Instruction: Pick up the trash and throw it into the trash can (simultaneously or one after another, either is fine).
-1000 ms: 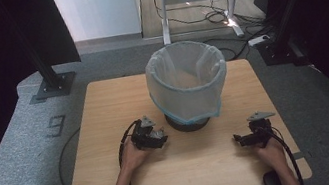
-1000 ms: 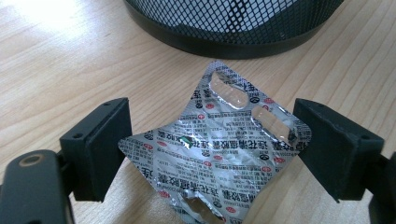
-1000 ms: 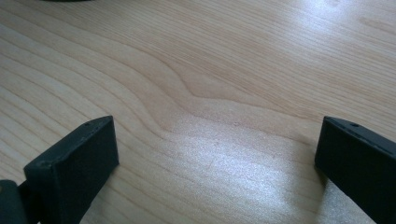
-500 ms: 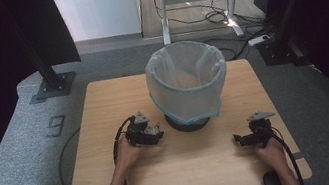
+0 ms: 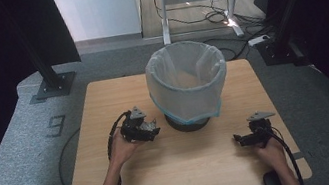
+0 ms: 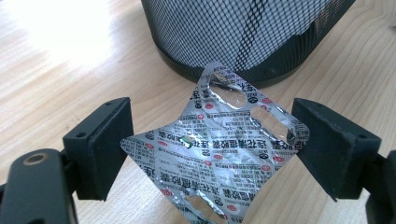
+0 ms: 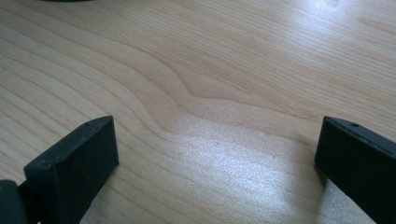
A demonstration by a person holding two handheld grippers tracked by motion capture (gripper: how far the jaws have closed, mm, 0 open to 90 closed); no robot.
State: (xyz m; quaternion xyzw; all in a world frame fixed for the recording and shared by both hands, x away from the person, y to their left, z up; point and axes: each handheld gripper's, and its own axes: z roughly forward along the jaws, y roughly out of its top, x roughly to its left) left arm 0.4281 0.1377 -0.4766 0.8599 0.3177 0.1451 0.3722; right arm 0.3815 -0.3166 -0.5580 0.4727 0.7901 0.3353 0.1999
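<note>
One empty foil blister pack point(image 6: 219, 154) is what you've got clamped in your left gripper point(image 6: 210, 154), pinched corner to corner between the two black jaws so it sits like a diamond. From the left gripper view it hangs just above the wooden table point(image 5: 104, 107), right in front of the foot of the mesh bin point(image 6: 243, 32). In the high view that left gripper point(image 5: 150, 127) sits just beside the bin's base, well below the rim of the white bag liner point(image 5: 185, 76).

Your right gripper point(image 5: 237, 139) is parked near the table's right edge with its jaws spread wide and nothing but bare wood between them point(image 7: 210, 154), so it's out of the job for now.

So I'd say you're at the carry step: pack grabbed, not binned yet. Next move as I read it: lift it clear over the liner's rim, get it above the opening, then let go. Watch the height, because the liner looks floppy and a foil corner could snag it or tip the bin. The grip is only on two corners, so don't swing it fast
</note>
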